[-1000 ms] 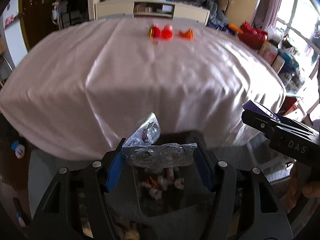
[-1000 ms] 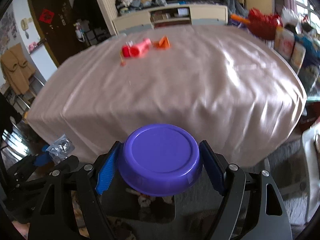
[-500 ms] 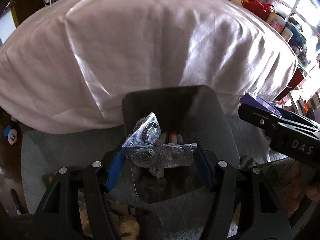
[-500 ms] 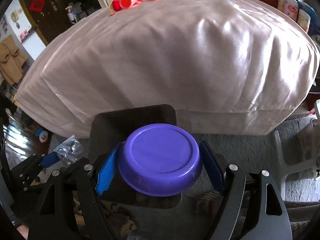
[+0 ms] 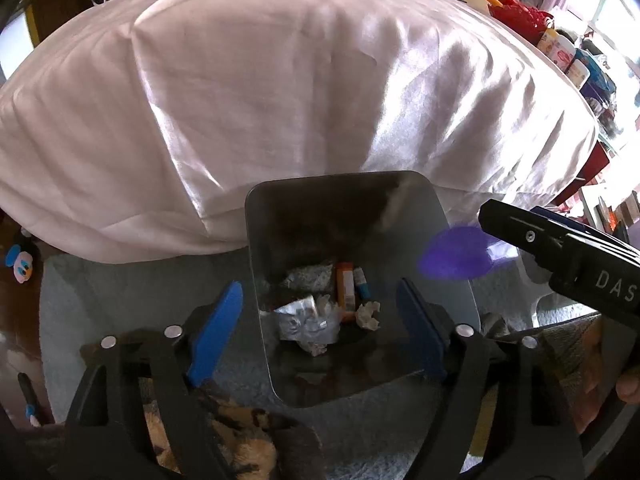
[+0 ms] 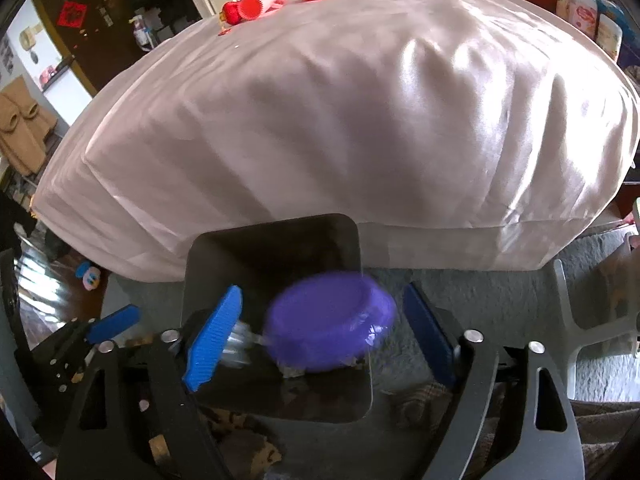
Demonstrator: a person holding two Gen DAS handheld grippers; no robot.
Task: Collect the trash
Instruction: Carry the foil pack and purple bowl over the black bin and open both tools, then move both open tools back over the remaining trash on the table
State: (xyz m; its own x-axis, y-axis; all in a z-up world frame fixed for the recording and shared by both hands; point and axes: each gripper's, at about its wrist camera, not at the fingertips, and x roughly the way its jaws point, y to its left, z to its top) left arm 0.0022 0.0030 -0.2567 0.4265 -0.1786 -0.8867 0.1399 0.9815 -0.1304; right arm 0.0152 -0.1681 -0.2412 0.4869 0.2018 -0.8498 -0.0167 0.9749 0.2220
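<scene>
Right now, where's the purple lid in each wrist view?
Left wrist: purple lid, blurred, right of centre, over the trash bin rim.
Right wrist: lower centre, blurred, loose between the open right gripper fingers.
Shared landmark: the bin.

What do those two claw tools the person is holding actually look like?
Both are black plastic frames with silver screws and two fingers faced with ribbed blue pads. The right gripper carries white letters "DAS" on its side. No cables or sleeves show.

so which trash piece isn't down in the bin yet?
The purple lid: blurred, falling between the open right gripper fingers at the bin rim. The crumpled blister pack already lies inside.
</scene>
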